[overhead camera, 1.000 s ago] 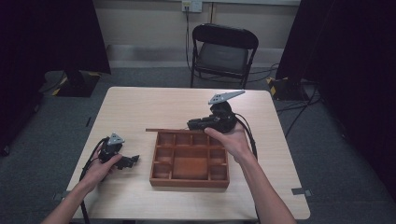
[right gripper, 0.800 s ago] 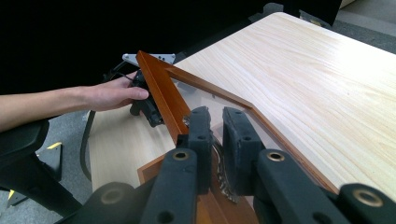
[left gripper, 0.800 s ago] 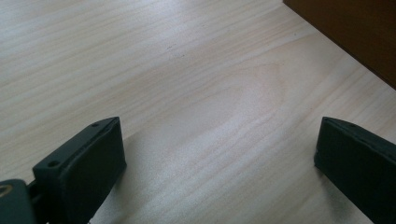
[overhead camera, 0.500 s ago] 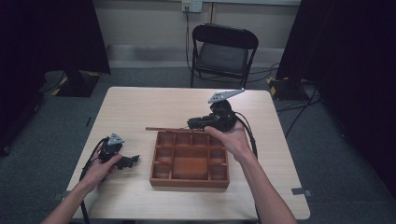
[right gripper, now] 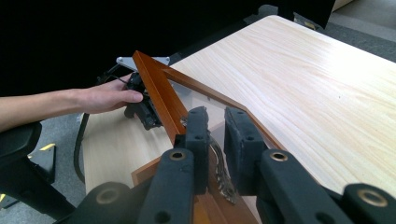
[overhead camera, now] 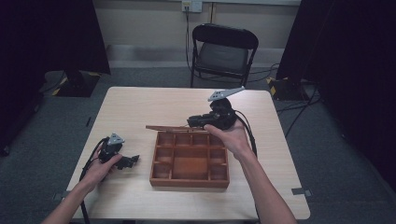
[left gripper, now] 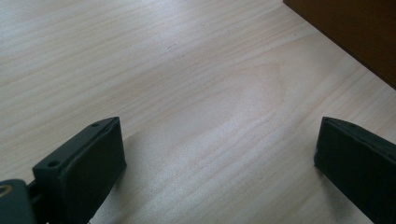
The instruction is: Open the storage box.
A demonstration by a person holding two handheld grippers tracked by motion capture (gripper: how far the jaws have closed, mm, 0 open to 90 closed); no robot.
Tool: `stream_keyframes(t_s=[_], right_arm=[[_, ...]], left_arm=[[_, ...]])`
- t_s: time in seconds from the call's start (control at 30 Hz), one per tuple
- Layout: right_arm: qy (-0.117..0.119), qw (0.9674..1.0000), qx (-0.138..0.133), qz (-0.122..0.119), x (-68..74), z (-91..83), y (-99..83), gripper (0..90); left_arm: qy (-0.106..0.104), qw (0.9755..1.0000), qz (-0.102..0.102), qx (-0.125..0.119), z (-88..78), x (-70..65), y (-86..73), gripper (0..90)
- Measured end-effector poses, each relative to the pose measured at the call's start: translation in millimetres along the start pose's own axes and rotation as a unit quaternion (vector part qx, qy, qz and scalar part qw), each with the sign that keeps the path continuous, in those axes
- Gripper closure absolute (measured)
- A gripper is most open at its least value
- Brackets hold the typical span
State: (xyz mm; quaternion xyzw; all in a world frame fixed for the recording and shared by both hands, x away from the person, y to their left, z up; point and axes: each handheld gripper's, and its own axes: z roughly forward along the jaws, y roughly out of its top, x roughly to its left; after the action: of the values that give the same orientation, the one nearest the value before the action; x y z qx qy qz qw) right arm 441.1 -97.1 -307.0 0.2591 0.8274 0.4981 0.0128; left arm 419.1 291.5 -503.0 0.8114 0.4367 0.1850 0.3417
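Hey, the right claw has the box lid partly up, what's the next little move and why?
Probably keep swinging the lid up and back. The right claw is closed on its metal clasp at the front edge, and the lid stands only partly raised over the box, whose compartments are already exposed. The left claw rests open on the table beside the box, so it isn't steadying anything.

The right gripper [right gripper: 215,123] has its jaws nearly together on a metal clasp [right gripper: 219,170] at the edge of a wooden-framed glass lid [right gripper: 156,88]; beyond, a hand [right gripper: 105,95] holds the other gripper [right gripper: 142,112] on the table [right gripper: 317,88]
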Motion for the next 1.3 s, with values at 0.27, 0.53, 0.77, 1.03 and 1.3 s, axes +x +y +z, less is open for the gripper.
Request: stream_keyframes(t_s=[0.27,0.53,0.77,1.03,1.3], right_arm=[[-0.002,1.0,-0.003,0.0,0.0,-0.2,0.1,80.2],[-0.005,1.0,-0.006,-0.001,0.1,-0.2,0.4,80.2],[-0.006,1.0,-0.006,-0.002,0.8,-0.1,-0.2,80.1],[-0.005,1.0,-0.006,-0.003,0.8,-0.1,-0.4,80.1],[-0.005,1.0,-0.005,-0.005,0.9,0.0,-0.4,80.1]], left_arm=[[0.0,1.0,0.0,0.0,0.0,-0.1,0.0,1.1],[0.0,1.0,0.0,0.0,0.0,-0.1,0.0,1.1],[0.0,1.0,-0.001,0.0,0.0,-0.1,0.0,1.1],[0.0,1.0,0.0,0.0,0.0,-0.1,0.0,1.1],[0.0,1.0,-0.001,0.0,0.0,-0.1,0.0,1.1]])
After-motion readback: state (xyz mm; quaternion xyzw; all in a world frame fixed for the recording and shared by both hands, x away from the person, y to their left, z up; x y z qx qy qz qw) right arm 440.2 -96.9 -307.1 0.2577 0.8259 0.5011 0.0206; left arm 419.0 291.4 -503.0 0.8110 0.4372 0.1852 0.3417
